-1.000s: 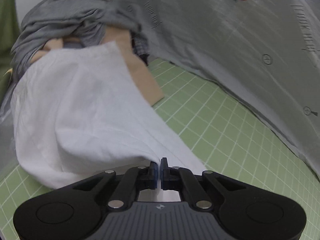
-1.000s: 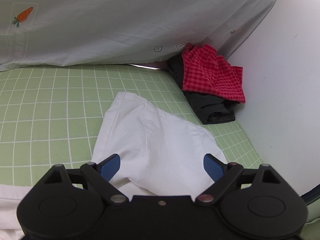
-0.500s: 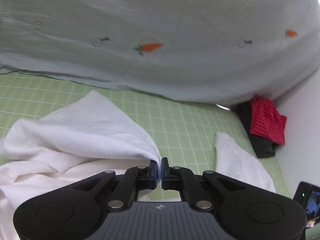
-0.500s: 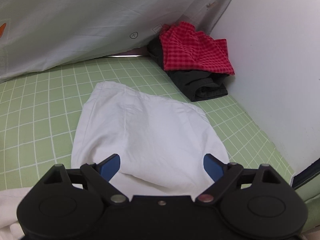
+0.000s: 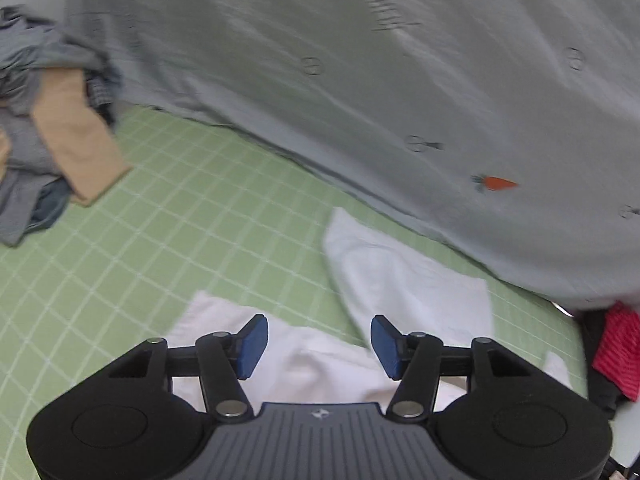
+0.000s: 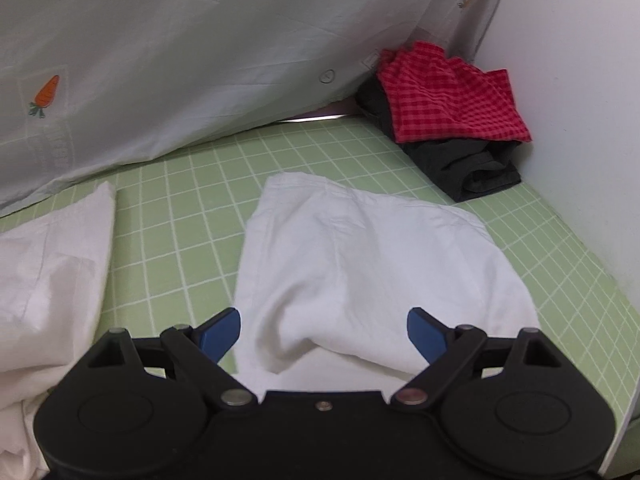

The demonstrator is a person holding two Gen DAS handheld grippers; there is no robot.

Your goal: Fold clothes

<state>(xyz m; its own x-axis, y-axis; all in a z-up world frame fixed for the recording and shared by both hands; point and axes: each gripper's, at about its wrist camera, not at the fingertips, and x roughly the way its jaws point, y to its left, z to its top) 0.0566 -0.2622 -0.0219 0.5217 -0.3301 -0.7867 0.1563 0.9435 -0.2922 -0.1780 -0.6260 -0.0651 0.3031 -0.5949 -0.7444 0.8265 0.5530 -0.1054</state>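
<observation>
The big grey sheet (image 6: pixel 200 60) with the carrot print hangs as a backdrop along the far edge of the green mat (image 6: pixel 180 208), and every place here is told from that mat. At the mat's far right corner sits a stack: red checked cloth (image 6: pixel 448 96) on top of a dark garment (image 6: pixel 472 168), looking like finished folds parked out of the way. At the far left corner lies a crumpled heap of grey and tan clothes (image 5: pixel 40 120), probably waiting their turn.

In the middle of the mat, the white garment (image 6: pixel 360 264) lies spread in two lobes with bare mat between. The right lobe runs its long axis from the near edge away toward the sheet; the left lobe (image 6: pixel 52 264) lies roughly alongside it.

The left gripper (image 5: pixel 314 340) has just been opening, its jaws apart above white cloth, nothing pinched. The right gripper (image 6: pixel 324 332) hovers with jaws wide, straddling the near hump of the right lobe, pads not pressing.
</observation>
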